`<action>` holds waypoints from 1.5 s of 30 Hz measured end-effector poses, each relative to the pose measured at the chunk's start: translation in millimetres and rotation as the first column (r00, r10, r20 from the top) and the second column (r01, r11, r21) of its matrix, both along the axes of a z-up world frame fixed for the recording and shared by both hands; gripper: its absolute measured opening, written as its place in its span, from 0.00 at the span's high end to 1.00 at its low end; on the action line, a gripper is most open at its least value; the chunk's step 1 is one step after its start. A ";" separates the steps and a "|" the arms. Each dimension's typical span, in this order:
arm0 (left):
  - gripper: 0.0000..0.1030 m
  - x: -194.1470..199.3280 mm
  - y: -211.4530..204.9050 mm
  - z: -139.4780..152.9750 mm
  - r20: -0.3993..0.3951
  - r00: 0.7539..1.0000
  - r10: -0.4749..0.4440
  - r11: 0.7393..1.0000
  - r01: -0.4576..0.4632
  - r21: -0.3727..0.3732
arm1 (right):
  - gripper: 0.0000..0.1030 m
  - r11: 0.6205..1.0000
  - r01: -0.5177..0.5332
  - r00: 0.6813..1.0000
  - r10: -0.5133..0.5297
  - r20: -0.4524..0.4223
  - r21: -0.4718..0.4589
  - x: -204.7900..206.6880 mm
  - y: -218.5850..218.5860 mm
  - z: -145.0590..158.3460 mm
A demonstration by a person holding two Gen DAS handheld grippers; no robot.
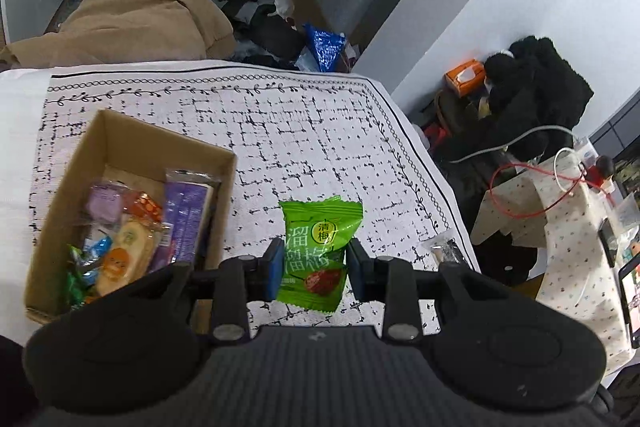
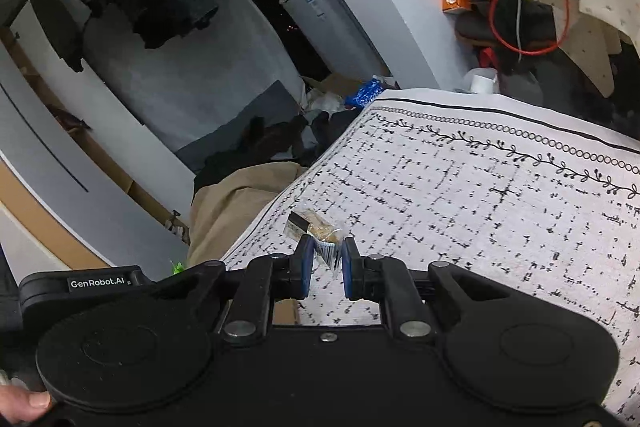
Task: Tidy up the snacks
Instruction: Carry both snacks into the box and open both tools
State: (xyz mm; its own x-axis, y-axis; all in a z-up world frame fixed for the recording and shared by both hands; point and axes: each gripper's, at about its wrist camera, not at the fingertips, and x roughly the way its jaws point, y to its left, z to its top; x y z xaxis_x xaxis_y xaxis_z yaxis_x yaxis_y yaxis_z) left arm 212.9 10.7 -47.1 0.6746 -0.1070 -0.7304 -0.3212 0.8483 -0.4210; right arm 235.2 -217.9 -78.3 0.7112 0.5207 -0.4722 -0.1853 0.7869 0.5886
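I'm holding a gripper in each hand over the patterned cloth [image 1: 304, 147].

My left gripper [image 1: 313, 267] is clamping a green packet [image 1: 318, 251]: both blue pads [image 1: 275, 269] are pressing its sides, and the packet is hanging upright between them, off the cloth. Green wrapper, printed characters, a red fruit picture near the bottom. The box [image 1: 132, 147] is sitting just to the left of this gripper, open top, cardboard, resting on the cloth. Inside it snacks are lying mixed: a purple bar [image 1: 188, 219] leaning along the right wall, a round yellow-orange biscuit pack [image 1: 124, 259], a lilac pack [image 1: 105, 205], small orange, blue and green candies around them. Another clear wrapper [image 1: 444, 247] is lying on the cloth near the right edge in the left view.

My right gripper [image 2: 325, 263] is nearly closed and pinching a clear packet [image 2: 318, 233] by its near end. Brown snack inside, dark label at the far end, barcode at the pinched end. The packet is sticking forward from the jaws, over the cloth near the table's left edge. I cannot tell whether its far end is touching the cloth.

My thumb [image 2: 24, 403] is showing at the bottom left of the right view, on the gripper housing.

Beyond the table: a tan blanket [image 1: 140, 15], a blue foil bag [image 1: 324, 45], an orange carton [image 1: 466, 77], a red cable [image 1: 520, 187] over a side table.
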 end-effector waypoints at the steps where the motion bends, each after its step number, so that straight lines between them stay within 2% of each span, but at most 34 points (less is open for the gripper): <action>1: 0.69 -2.1 3.5 1.2 0.004 1.000 0.004 1.000 -0.004 -0.003 | 0.85 1.000 -0.003 1.000 0.003 0.001 -0.003 -0.5 3.0 1.5; 22: 0.69 -11.6 74.7 -5.2 -0.014 0.995 0.100 0.994 -0.100 -0.052 | 0.85 0.995 -0.101 0.995 0.101 0.000 -0.021 1.8 63.2 8.9; 35: 0.68 3.1 118.2 -30.1 -0.073 0.982 0.175 0.982 -0.179 -0.063 | 0.85 0.981 -0.192 0.981 0.191 -0.044 -0.015 16.3 112.0 -1.4; 45: 0.68 20.4 137.9 -39.1 -0.081 0.973 0.218 0.973 -0.223 -0.058 | 0.85 0.970 -0.243 0.967 0.241 -0.081 -0.016 25.8 141.3 -10.4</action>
